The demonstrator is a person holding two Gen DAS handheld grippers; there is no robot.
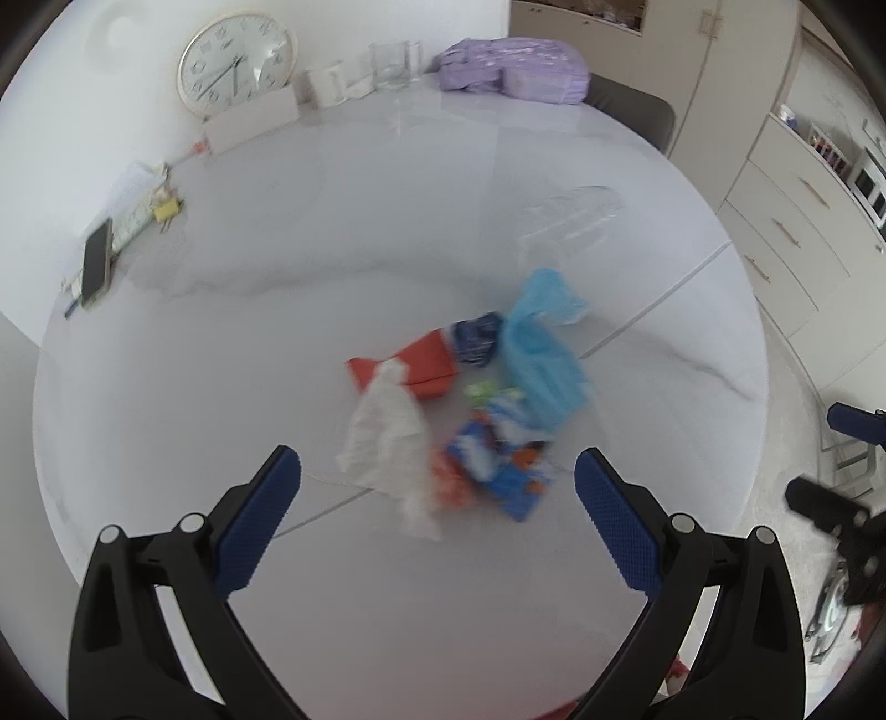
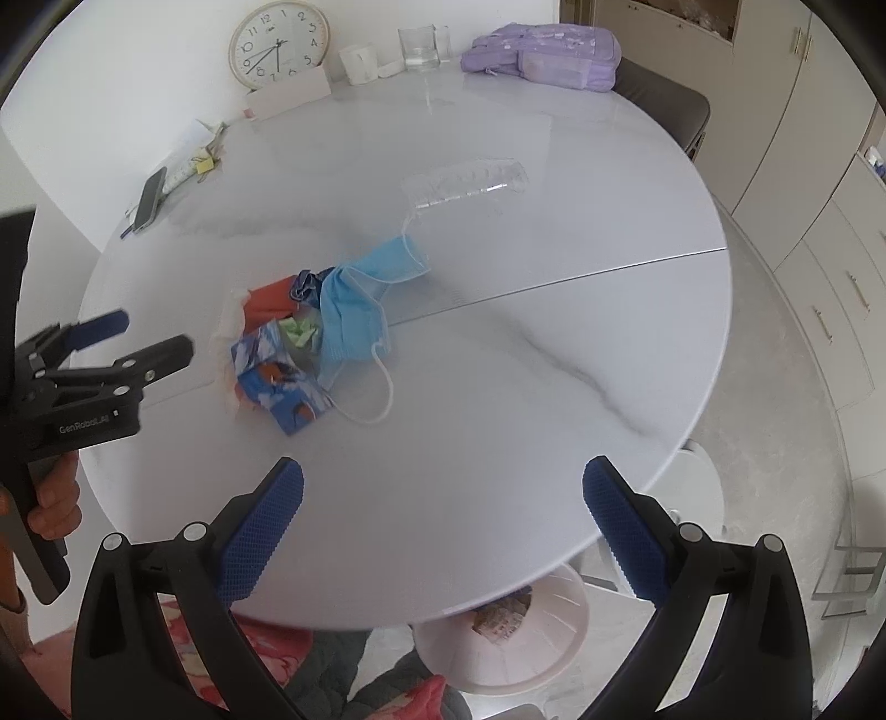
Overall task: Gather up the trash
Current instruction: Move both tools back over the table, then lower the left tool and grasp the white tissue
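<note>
A pile of trash lies mid-table: a white tissue (image 1: 387,437), a red wrapper (image 1: 421,360), a blue snack packet (image 1: 498,459) and blue face masks (image 1: 542,360). The pile also shows in the right wrist view, with the packet (image 2: 282,387) and masks (image 2: 360,310). A crushed clear plastic bottle (image 2: 465,185) lies farther back. My left gripper (image 1: 437,493) is open and empty, hovering just above the near side of the pile. It shows in the right wrist view (image 2: 147,335) at the left. My right gripper (image 2: 443,504) is open and empty over the table's near edge.
The round white marble table (image 2: 554,360) carries a clock (image 2: 277,44), a glass (image 2: 418,47), a mug (image 2: 357,63), a purple bag (image 2: 542,52) and a phone (image 2: 150,196) at its far side. A white waste bin (image 2: 498,637) stands on the floor below the near edge. Cabinets line the right.
</note>
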